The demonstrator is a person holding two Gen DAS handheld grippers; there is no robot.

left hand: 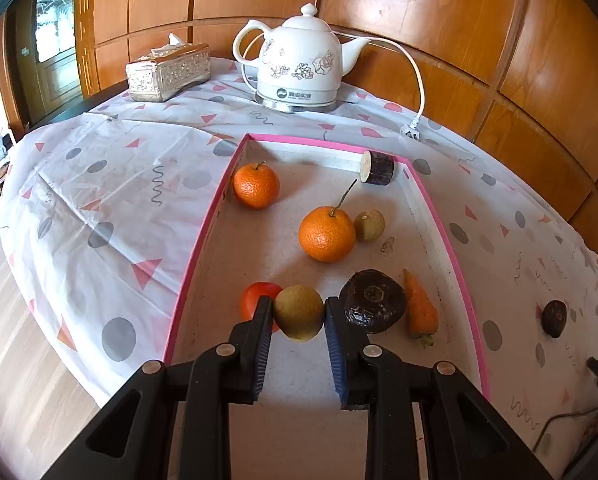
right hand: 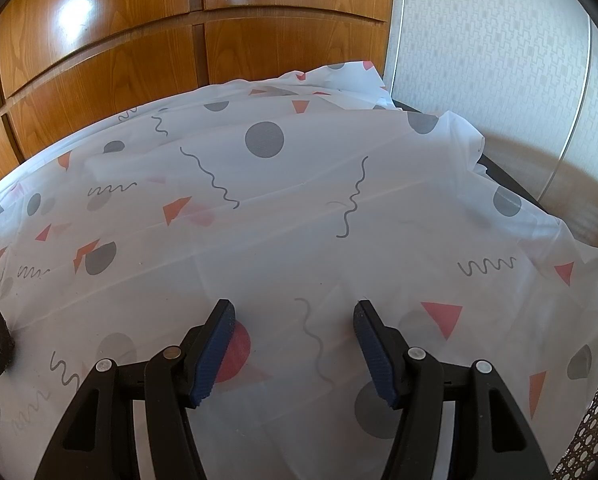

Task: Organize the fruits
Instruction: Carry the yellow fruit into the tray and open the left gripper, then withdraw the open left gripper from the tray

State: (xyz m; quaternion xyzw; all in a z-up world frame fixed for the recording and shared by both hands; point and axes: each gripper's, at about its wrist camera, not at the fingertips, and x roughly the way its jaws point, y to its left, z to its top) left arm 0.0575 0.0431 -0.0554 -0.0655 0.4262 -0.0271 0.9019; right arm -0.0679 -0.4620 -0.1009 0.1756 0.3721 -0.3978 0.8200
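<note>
Left hand-held gripper [left hand: 299, 314] over tray [left hand: 431, 204], pear [left hand: 299, 312] between its fingers. Tomato [left hand: 253, 300] just left; carrot [left hand: 419, 304] right. Oranges [left hand: 327, 234] ahead in tray. Kettle [left hand: 299, 60], tissue box [left hand: 169, 72] beyond tray on table [left hand: 99, 184].

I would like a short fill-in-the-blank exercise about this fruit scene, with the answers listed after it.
1. The left tongs are shut on a small ____-green round fruit.
2. Inside the pink-edged tray lie ____ oranges, one near the far corner and one in the middle.
3. The carrot lies right beside a dark, almost ____ root.
4. The right tongs are open and hold ____, above the tablecloth.

Missing words: yellow; two; black; nothing
</note>
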